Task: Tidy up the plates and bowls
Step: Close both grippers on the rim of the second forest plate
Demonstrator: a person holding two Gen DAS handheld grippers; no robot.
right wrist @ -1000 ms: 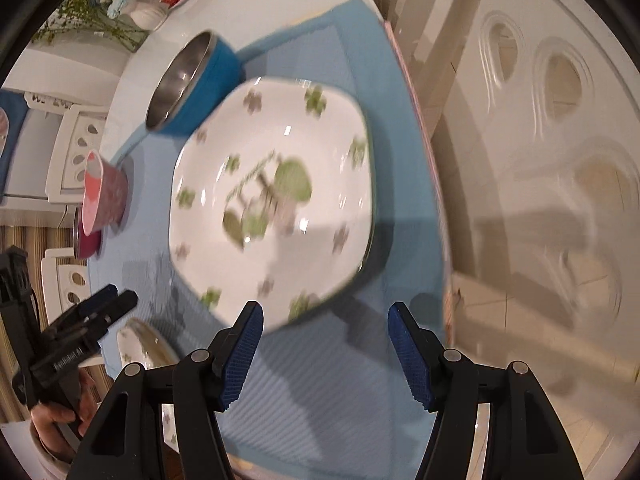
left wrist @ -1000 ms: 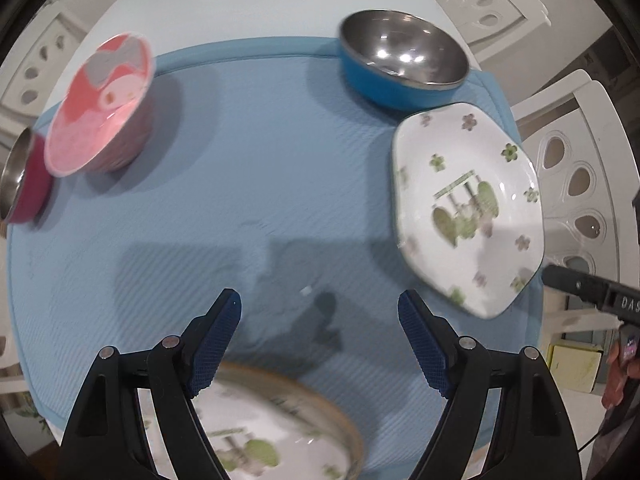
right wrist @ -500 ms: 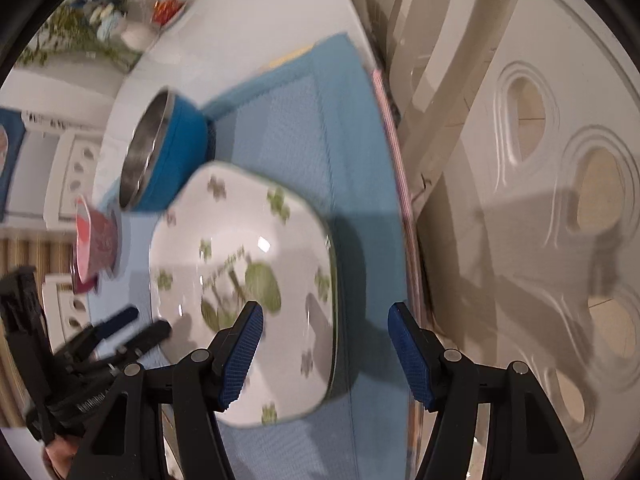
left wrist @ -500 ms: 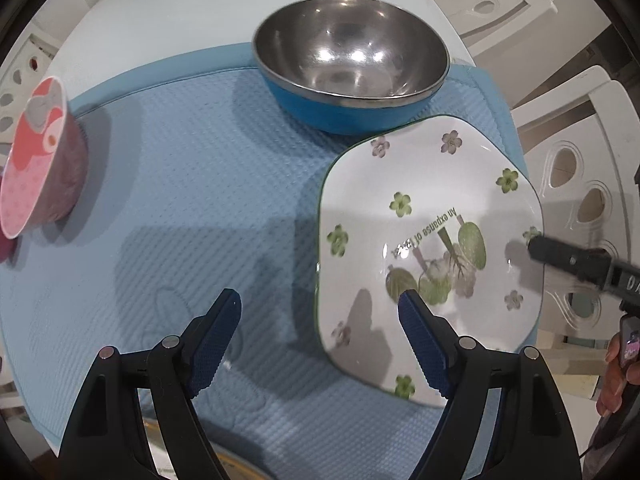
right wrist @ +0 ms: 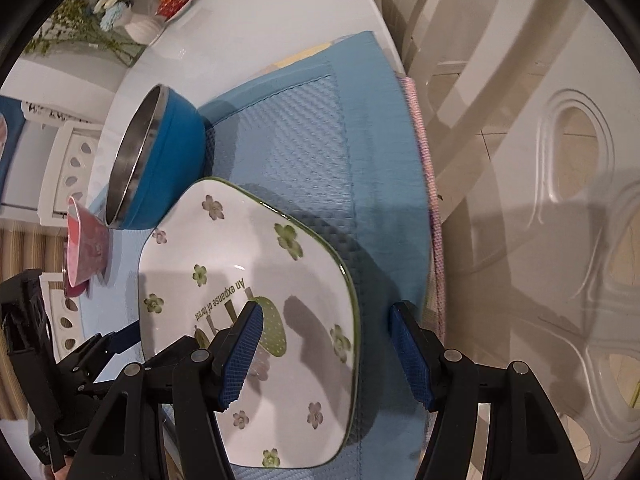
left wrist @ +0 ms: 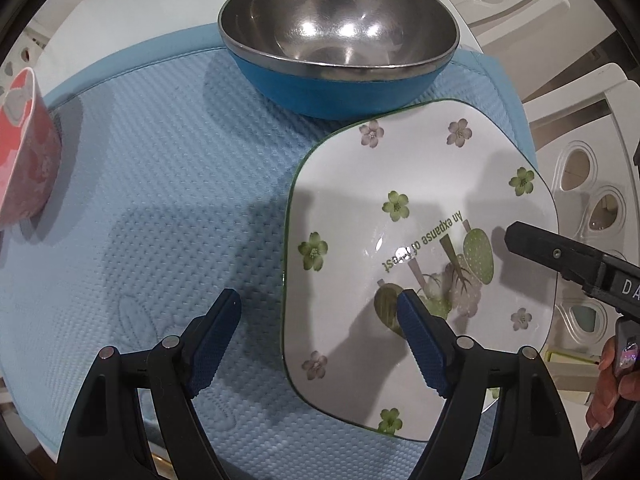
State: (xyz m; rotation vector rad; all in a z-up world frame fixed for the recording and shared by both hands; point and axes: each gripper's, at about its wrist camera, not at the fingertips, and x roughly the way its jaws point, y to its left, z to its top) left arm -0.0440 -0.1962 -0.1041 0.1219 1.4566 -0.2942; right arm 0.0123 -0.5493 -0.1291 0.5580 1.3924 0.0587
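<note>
- Left wrist view: the left gripper (left wrist: pixel 318 320) is being pointed down at a blue quilted mat (left wrist: pixel 160 200), its blue-padded jaws held wide with nothing pressed between them.
- The left edge of a white square plate (left wrist: pixel 420 248), printed with green flowers and a green rim, is being straddled by those jaws: one pad is hanging over the mat, the other over the plate's inner face. Whether either pad touches cannot be told.
- A steel bowl with a blue outer shell (left wrist: pixel 340 40) is being shown just beyond the plate's far corner, close to it; contact cannot be told.
- A pink patterned bowl (left wrist: pixel 24 148) is being seen at the left edge of the mat, well apart from the plate.
- A black finger of the right gripper (left wrist: pixel 560 256) is reaching in over the plate's right rim, with part of a hand (left wrist: pixel 612 384) visible below it.
- Right wrist view: the right gripper (right wrist: pixel 326 344) is being angled down, its jaws opening at a medium gap, one pad over the plate (right wrist: pixel 248 280) and one over the mat (right wrist: pixel 312 128) outside the plate's right rim. Nothing is being gripped.
- The blue-shelled bowl (right wrist: pixel 160 160) and the pink bowl (right wrist: pixel 86 248) are being shown beyond the plate, and the left gripper (right wrist: pixel 116 340) at the lower left.
- A white chair (right wrist: pixel 560 200) is filling the right side.
</note>
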